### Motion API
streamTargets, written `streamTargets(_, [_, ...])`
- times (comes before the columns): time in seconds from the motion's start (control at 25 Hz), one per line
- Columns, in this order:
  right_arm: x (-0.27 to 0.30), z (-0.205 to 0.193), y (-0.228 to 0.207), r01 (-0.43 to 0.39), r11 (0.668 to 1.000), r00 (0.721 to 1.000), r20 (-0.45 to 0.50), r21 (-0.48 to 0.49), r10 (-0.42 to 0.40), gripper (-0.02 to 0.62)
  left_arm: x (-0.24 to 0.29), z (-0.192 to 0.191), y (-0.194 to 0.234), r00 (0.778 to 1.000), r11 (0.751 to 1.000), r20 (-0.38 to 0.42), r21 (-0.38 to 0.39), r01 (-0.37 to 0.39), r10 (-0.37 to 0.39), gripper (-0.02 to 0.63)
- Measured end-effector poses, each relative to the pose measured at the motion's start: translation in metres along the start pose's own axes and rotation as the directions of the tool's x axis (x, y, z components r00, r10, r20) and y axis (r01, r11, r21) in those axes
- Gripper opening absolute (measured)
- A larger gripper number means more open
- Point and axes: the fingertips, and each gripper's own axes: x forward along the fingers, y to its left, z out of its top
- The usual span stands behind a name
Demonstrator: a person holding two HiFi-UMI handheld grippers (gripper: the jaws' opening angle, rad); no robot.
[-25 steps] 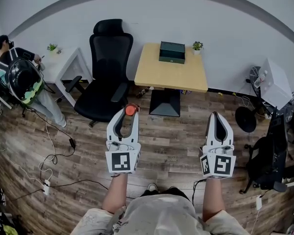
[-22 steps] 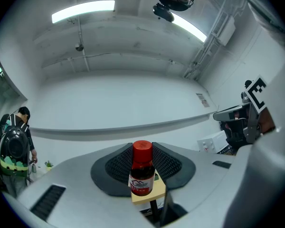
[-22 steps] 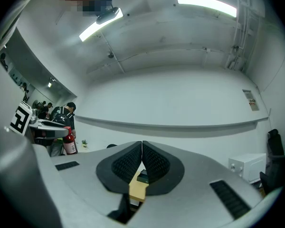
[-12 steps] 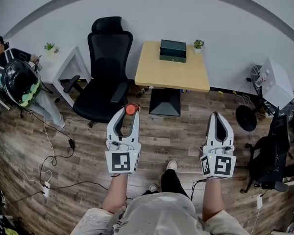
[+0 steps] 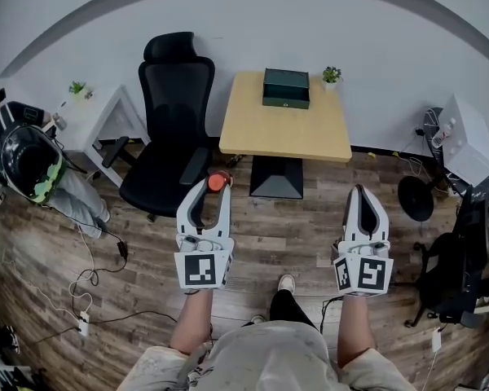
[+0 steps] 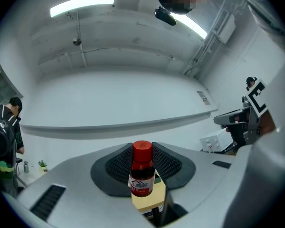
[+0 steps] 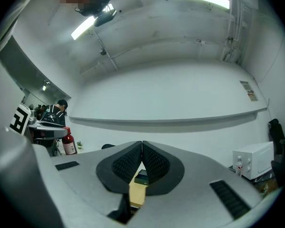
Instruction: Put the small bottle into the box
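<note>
The left gripper (image 5: 205,192) grasps the small bottle (image 6: 142,173) between its jaws, upright with its red cap on top, above the wooden floor (image 5: 301,226). The right gripper (image 7: 142,156) has its jaws clenched together on nothing. The dark green box (image 5: 286,86) sits on the tan surface (image 5: 281,133) ahead, well apart from the bottle, beside a black chair (image 5: 173,129)

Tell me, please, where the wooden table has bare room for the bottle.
The table is bare from its near edge up to the green box. Only the far edge is crowded: the box, and a small plant by the right corner.
</note>
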Motion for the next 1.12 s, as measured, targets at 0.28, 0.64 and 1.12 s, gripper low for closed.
streamTargets(0.28, [0.043,-0.016,-0.037,0.002,1.000,1.000,-0.005,-0.004,-0.003,0.017,0.060,-0.007,-0.015,1.000,1.000,-0.011,0.014,0.014,-0.014,0.130])
streamTargets(0.64, [0.093,-0.034,-0.089,0.016,0.999,1.000,-0.002,0.029,-0.016,0.016,0.128,-0.011,-0.034,1.000,0.999,-0.015,0.035,0.016,-0.015,0.130])
streamTargets(1.12, [0.148,-0.064,-0.149,0.028,0.999,0.999,-0.030,0.029,-0.027,0.017,0.215,-0.032,-0.066,0.999,0.999,-0.030,0.024,0.042,-0.041,0.130])
